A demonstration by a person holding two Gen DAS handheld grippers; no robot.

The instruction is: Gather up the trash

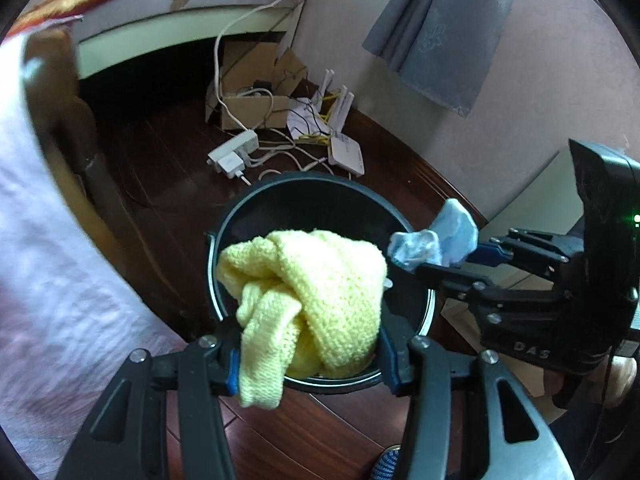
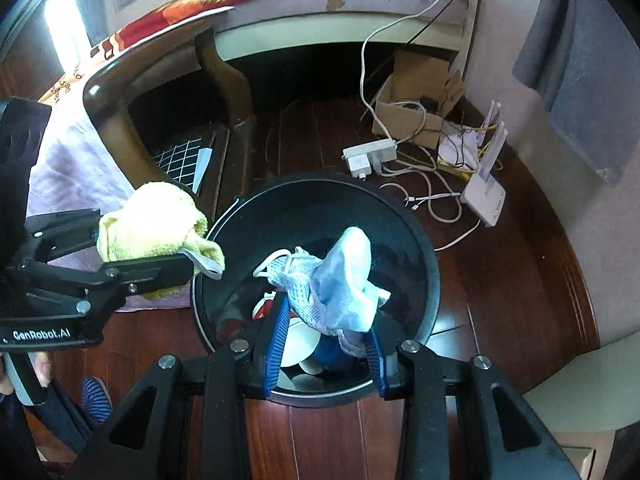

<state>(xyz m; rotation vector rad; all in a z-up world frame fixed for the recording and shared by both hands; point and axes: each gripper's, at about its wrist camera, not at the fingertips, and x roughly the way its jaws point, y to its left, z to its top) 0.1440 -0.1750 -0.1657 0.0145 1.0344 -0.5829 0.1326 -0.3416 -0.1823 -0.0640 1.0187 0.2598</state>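
A black round trash bin (image 1: 320, 179) (image 2: 424, 248) stands on the dark wood floor, right below both grippers. My left gripper (image 1: 308, 340) (image 2: 160, 240) is shut on a bunched yellow knitted cloth (image 1: 316, 292) (image 2: 152, 220), which hangs over the bin's near-left rim. My right gripper (image 2: 326, 320) (image 1: 448, 258) is shut on a crumpled light blue face mask (image 2: 340, 284) (image 1: 436, 240) with white ear loops, held over the bin's mouth. White, red and blue rubbish lies at the bottom of the bin (image 2: 304, 344).
Behind the bin lie a white power strip (image 2: 370, 156), tangled cables (image 2: 432, 192), a cardboard box (image 2: 408, 100) and a white router (image 2: 486, 192). A wooden bed frame (image 2: 224, 80) and pale sheet (image 1: 48, 240) are at the left, a wall with grey curtain (image 1: 440, 32) at the right. A striped slipper (image 2: 96, 400) is near.
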